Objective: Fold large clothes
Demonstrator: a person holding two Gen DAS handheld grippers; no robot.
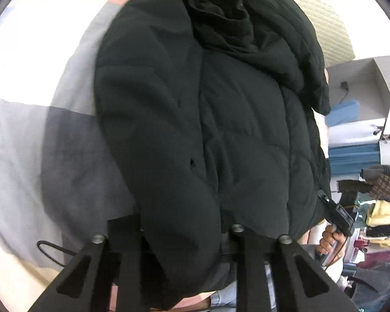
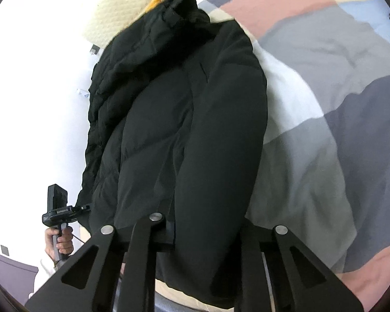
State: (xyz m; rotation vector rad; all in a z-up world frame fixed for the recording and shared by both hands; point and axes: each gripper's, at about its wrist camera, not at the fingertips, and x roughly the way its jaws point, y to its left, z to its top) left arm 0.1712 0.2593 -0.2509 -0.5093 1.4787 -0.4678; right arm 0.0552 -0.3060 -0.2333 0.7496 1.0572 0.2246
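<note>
A large black puffer jacket [image 1: 208, 117] with a hood hangs in the air in front of me, over a bed. My left gripper [image 1: 187, 236] is shut on the jacket's lower edge, with fabric bunched between its fingers. My right gripper [image 2: 202, 223] is shut on the same jacket [image 2: 182, 117], a sleeve-like fold running between its fingers. The right gripper's handle shows in the left wrist view [image 1: 338, 213], held by a hand. The left gripper's handle shows in the right wrist view [image 2: 57, 208], also held by a hand.
A patchwork bedcover [image 2: 325, 104] of grey, white, pink and blue blocks lies under the jacket; it also shows in the left wrist view [image 1: 65, 156]. Stacked clothes and boxes [image 1: 377, 208] stand at the right. A white wall [image 2: 39, 78] is on the left.
</note>
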